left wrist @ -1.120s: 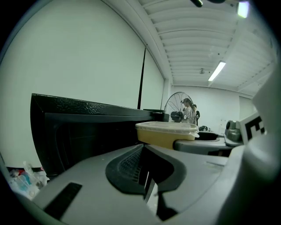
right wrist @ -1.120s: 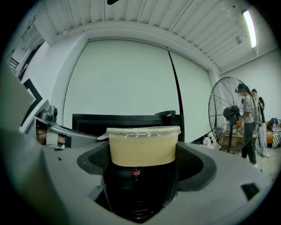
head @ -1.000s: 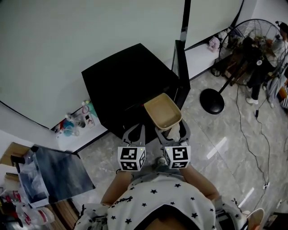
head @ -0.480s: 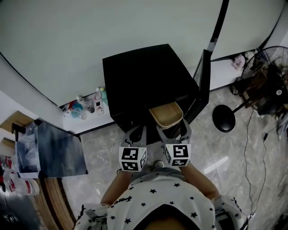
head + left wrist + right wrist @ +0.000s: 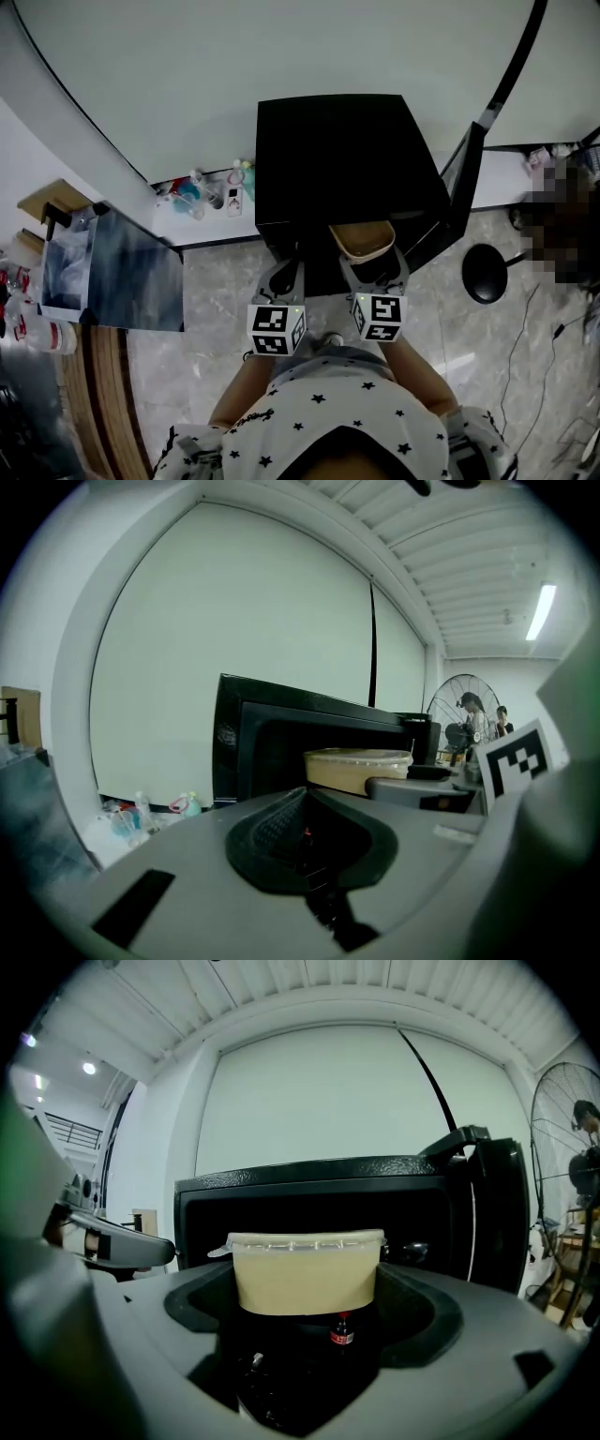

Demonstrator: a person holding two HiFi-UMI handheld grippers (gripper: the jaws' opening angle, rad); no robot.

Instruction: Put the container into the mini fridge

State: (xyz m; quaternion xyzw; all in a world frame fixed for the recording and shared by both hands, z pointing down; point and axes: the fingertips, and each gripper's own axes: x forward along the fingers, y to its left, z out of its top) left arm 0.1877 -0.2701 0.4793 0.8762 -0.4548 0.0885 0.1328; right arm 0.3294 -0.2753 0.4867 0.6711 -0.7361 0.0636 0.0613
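Right hand-held gripper [image 5: 370, 266] clamped on container [image 5: 363, 240], held level at mini fridge [image 5: 337, 159] open front edge, not yet inside. Left hand-held gripper [image 5: 281, 277] closed, empty. Risks: container rim could have caught opening's top edge; base could have knocked small bottle [image 5: 342, 1328] inside.

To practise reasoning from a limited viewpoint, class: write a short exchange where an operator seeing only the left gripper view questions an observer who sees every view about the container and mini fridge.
Operator: Is the container gripped, or just resting somewhere?
Observer: Gripped: the right hand-held gripper is shut on the container, one jaw on each side.
Operator: Which way does the door hang?
Observer: In the head view the door stands open at the right of the mini fridge.
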